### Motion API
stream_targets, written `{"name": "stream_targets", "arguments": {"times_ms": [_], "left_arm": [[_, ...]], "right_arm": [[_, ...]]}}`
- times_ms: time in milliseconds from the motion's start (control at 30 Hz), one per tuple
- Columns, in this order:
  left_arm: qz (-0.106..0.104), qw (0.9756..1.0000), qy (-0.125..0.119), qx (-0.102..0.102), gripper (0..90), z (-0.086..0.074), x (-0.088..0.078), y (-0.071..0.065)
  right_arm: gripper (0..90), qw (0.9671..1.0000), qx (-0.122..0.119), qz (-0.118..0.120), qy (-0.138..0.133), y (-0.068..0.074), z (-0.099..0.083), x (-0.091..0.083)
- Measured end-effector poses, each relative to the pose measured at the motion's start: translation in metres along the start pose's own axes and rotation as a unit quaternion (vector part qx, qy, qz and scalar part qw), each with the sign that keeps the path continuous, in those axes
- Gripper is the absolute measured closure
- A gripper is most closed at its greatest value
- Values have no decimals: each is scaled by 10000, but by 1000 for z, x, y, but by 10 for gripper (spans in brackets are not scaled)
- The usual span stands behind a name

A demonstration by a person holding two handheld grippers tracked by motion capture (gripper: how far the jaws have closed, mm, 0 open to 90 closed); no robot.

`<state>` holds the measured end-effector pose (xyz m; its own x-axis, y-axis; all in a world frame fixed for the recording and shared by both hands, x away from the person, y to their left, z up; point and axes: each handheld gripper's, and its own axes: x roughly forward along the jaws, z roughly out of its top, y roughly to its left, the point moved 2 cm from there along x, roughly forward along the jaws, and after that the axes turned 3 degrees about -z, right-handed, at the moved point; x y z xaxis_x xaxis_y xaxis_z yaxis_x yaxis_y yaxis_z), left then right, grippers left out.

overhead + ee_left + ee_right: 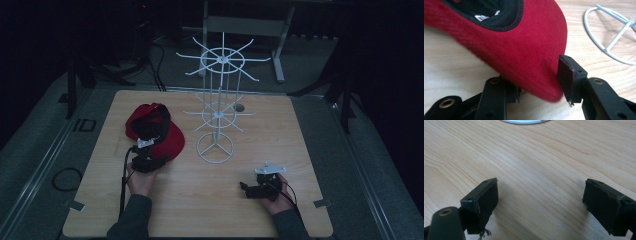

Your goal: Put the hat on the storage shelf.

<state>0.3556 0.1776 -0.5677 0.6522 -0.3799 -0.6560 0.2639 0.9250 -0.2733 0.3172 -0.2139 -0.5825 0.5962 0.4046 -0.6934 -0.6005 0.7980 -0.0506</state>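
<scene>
One red cap (152,131) is seen on the desk (210,200) at about nine o'clock from the single white wire rack (218,107). Its brim lies between the left gripper's (539,87) spread fingers, not yet pinched. The right gripper (541,202), at five o'clock, is held spread over bare wood, farther off.

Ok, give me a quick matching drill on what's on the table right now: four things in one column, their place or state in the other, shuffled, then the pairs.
Things:
1. red cap
2. white wire rack
3. left claw
4. right claw

States:
A. open over bare wood, near right of the table
B. stands upright mid-table on a ring base
C. lies left of the rack, black inside showing
D. jaws either side of the cap's brim

Pairs: 1-C, 2-B, 3-D, 4-A
</scene>
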Motion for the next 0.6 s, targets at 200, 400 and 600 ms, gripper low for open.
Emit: {"name": "stream_targets", "arguments": {"times_ms": [200,400,600], "left_arm": [[277,9994,-121,170,544,3,5,3],[171,9998,-132,20,588,8,7,12],[135,9996,-222,145,681,9,6,12]], "right_arm": [[129,10000,3,-1,1,0,0,0],[129,10000,6,-1,8,0,0,0],[129,10000,6,0,9,0,0,0]]}}
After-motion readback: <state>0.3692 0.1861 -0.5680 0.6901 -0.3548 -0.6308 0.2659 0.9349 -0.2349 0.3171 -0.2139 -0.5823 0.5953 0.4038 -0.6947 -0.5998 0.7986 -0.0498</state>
